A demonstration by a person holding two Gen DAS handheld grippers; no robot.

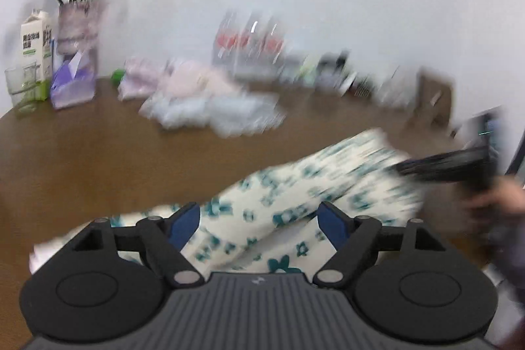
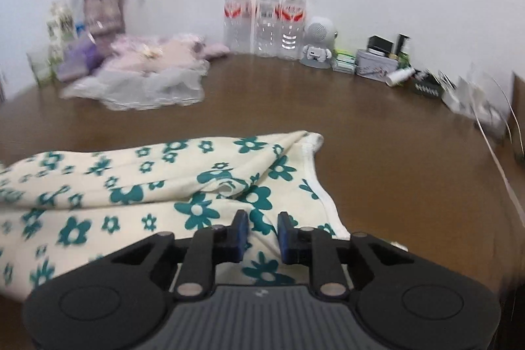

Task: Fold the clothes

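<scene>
Brown table [image 2: 328, 107], water bottles [image 2: 266, 18], pink clothes pile [image 2: 147, 61]

Left tool [image 1: 259, 220] and right tool [image 2: 261, 232] match — black linkage arms, silver pivot pins, blue finger pads [image 2: 241, 230], ribbed grey body.

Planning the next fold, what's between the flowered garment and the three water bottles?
Only bare brown table between the flowered garment and the water bottles, in the right wrist view.

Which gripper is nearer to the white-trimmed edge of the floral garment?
Right. The right gripper sits over the floral garment right beside its white-trimmed edge. The left gripper hovers open farther along the cloth, away from that edge.
</scene>
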